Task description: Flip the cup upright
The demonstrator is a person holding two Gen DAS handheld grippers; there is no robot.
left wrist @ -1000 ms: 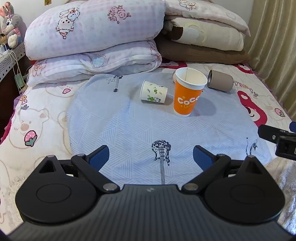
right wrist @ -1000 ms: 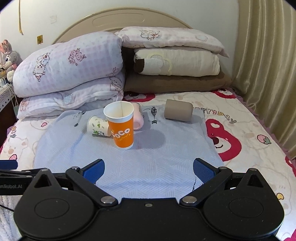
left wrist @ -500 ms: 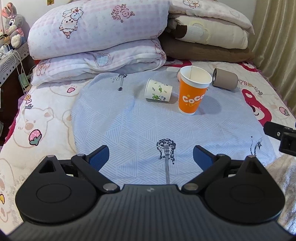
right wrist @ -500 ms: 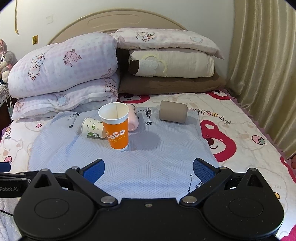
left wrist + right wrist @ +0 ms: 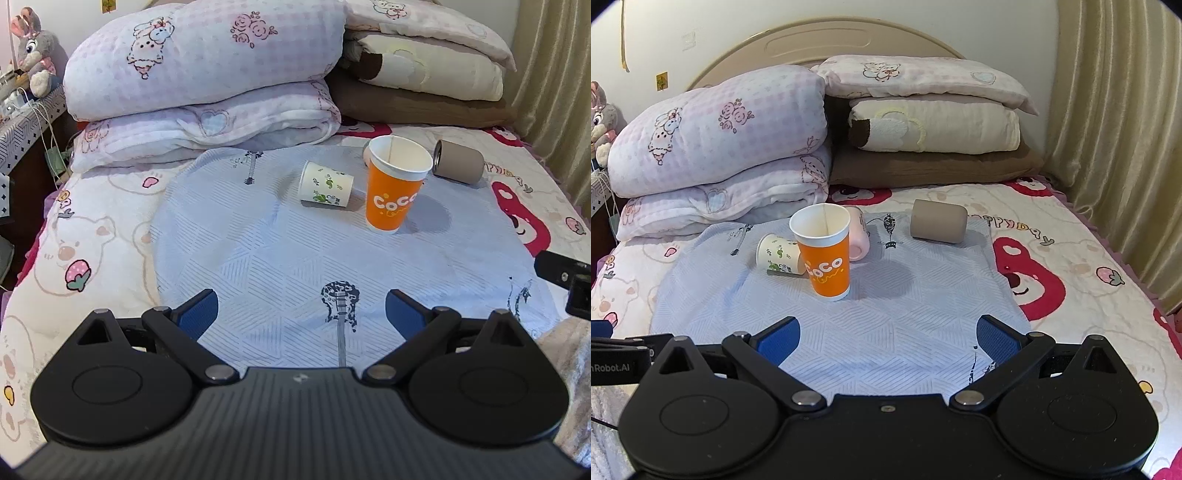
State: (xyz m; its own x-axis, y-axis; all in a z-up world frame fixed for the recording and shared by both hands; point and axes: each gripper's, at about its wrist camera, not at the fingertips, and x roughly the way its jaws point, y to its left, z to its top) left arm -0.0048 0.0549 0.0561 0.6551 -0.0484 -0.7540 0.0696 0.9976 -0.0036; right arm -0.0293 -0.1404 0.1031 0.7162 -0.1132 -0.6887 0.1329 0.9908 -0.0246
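An orange paper cup (image 5: 395, 186) (image 5: 825, 251) stands upright on the light blue cloth (image 5: 277, 258) (image 5: 905, 317). A small white cup with green print (image 5: 325, 185) (image 5: 777, 254) lies on its side left of it. A pink cup (image 5: 857, 238) lies on its side behind the orange one. A taupe cup (image 5: 458, 166) (image 5: 938, 226) lies on its side at the right. My left gripper (image 5: 301, 314) is open and empty, well short of the cups. My right gripper (image 5: 888, 338) is open and empty, also near the front.
Folded pink quilts (image 5: 207, 74) (image 5: 720, 147) and stacked pillows (image 5: 931, 122) line the back by the headboard. A curtain (image 5: 1115, 147) hangs at the right. The right gripper's tip shows in the left wrist view (image 5: 561, 275). A plush toy (image 5: 35, 55) sits at far left.
Both grippers have drawn back from the cups, which look smaller now. The cups have not moved. Both jaws stay open.
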